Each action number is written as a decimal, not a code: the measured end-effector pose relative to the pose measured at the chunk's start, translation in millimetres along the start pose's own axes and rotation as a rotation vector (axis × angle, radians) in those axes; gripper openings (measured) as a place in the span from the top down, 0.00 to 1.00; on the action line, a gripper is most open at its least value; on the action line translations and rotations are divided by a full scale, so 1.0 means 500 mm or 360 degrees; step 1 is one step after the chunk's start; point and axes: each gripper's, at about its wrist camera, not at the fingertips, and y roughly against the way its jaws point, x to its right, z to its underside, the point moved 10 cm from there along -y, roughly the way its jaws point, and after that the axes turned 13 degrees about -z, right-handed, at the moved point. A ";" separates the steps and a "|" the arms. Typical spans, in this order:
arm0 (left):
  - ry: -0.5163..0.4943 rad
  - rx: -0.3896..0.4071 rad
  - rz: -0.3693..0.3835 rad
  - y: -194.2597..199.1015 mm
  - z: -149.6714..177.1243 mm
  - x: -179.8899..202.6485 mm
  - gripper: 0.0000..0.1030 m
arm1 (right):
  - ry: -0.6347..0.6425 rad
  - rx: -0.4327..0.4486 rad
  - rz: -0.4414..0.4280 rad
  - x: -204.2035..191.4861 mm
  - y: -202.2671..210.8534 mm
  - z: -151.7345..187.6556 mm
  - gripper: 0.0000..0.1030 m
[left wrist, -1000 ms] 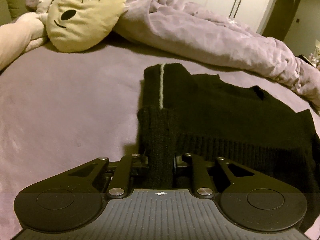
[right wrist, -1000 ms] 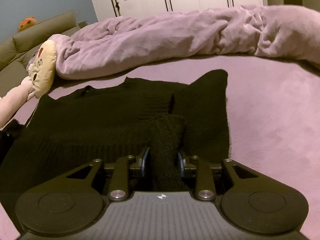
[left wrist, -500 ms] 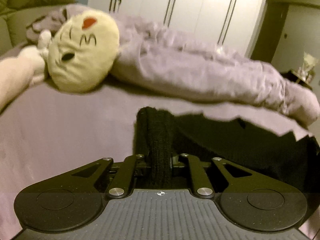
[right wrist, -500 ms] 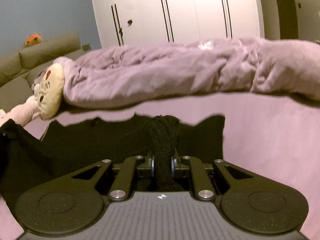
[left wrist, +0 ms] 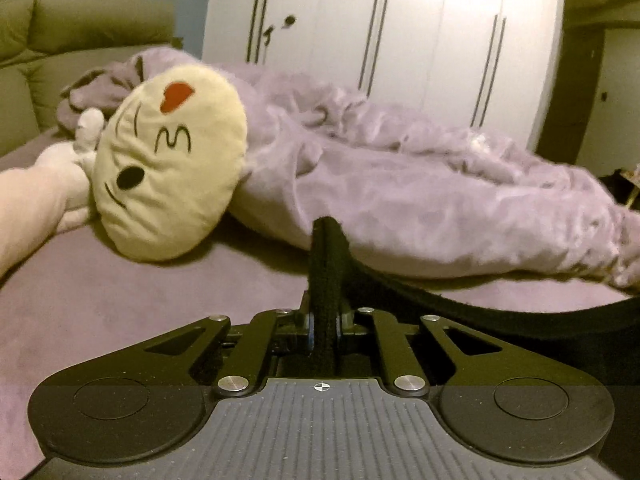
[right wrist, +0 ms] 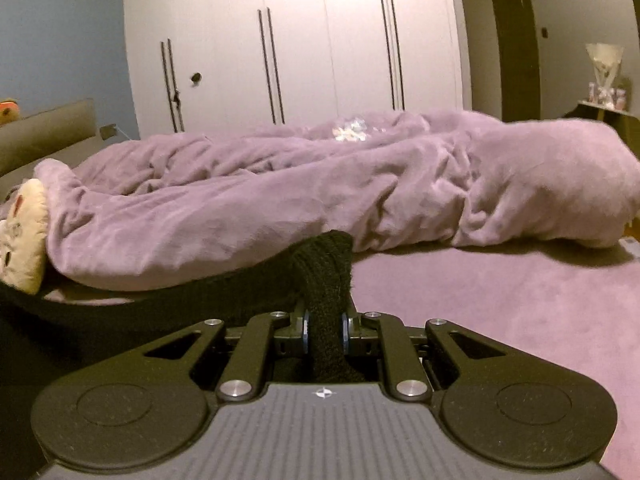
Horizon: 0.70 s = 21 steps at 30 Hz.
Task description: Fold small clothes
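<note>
A black knit sweater (left wrist: 500, 312) hangs lifted over the purple bed, held at two corners. My left gripper (left wrist: 325, 326) is shut on the ribbed hem corner, which sticks up between its fingers; the hem runs off to the right as a taut dark band. In the right wrist view my right gripper (right wrist: 325, 330) is shut on the other corner of the black sweater (right wrist: 324, 272), and the cloth stretches away to the left. Most of the sweater's body is hidden below both grippers.
A bunched purple blanket (left wrist: 420, 184) lies across the far side of the bed (right wrist: 500, 304). A cream plush toy (left wrist: 168, 164) rests at the left, near a green sofa (left wrist: 60, 52). White wardrobe doors (right wrist: 320, 48) stand behind.
Both grippers pinched tighter on the sweater's corners and rose, tilting upward. The sweater, flat on the bed a second ago, is lifted at its near edge and has dropped mostly out of view.
</note>
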 end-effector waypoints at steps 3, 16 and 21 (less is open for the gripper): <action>-0.0017 -0.0006 -0.0076 -0.030 0.023 0.004 0.86 | -0.0012 -0.0004 0.0040 0.009 -0.044 0.020 0.86; -0.0125 -0.0336 -0.0028 -0.033 0.214 -0.070 0.28 | -0.0148 -0.0107 0.0087 0.050 0.055 0.187 0.31; -0.0001 -0.0367 0.0071 -0.062 0.174 -0.049 0.28 | -0.0063 -0.0095 0.0100 0.037 0.011 0.135 0.26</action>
